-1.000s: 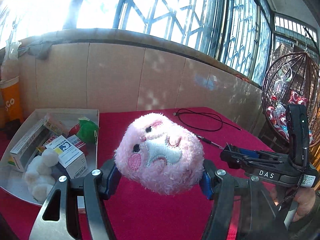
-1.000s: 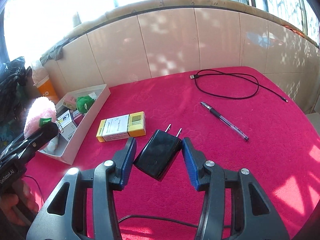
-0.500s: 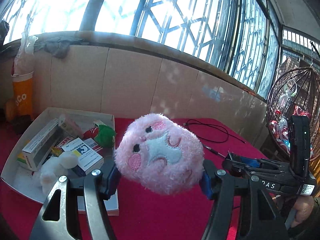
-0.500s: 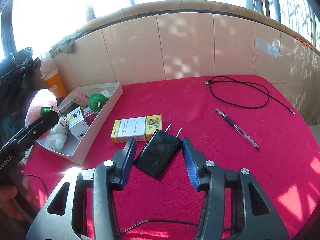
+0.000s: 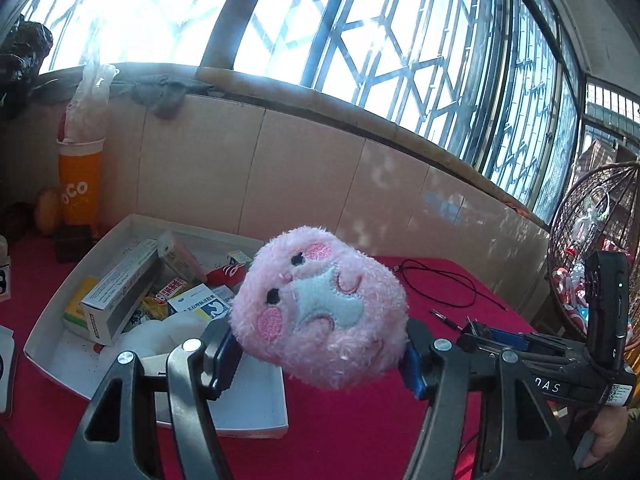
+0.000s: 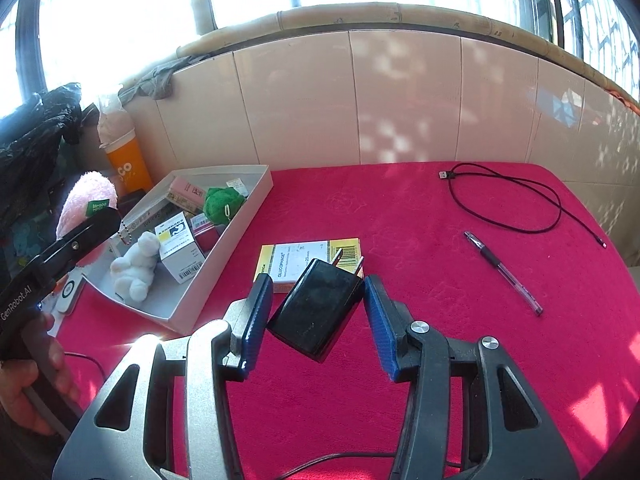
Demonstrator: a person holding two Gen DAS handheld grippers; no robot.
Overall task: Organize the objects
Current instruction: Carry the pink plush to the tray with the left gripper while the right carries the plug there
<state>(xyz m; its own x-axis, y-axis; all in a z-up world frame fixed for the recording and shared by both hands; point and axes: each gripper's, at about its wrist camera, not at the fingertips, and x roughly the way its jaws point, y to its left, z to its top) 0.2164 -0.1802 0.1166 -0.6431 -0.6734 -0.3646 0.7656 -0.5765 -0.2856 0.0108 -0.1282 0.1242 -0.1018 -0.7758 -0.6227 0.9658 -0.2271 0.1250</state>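
Note:
My left gripper (image 5: 320, 356) is shut on a pink plush toy (image 5: 320, 308) and holds it in the air beside the near right corner of the white box (image 5: 60, 332). The box holds medicine cartons, a white plush and a green plush (image 6: 222, 204). My right gripper (image 6: 316, 316) is shut on a black charger plug (image 6: 316, 312), prongs pointing forward, above the red table. The box also shows in the right wrist view (image 6: 224, 240), with the left gripper and pink plush (image 6: 86, 204) at its left side.
A yellow-and-white medicine carton (image 6: 308, 260) lies on the red cloth right of the box. A pen (image 6: 502, 272) and a black USB cable (image 6: 516, 204) lie at the right. An orange cup (image 5: 78, 188) stands by the tiled wall. A wicker chair (image 5: 592, 248) is far right.
My left gripper with the pink plush has risen and swung left toward the box. My right gripper with the charger has shifted left, nearer the yellow carton and the box.

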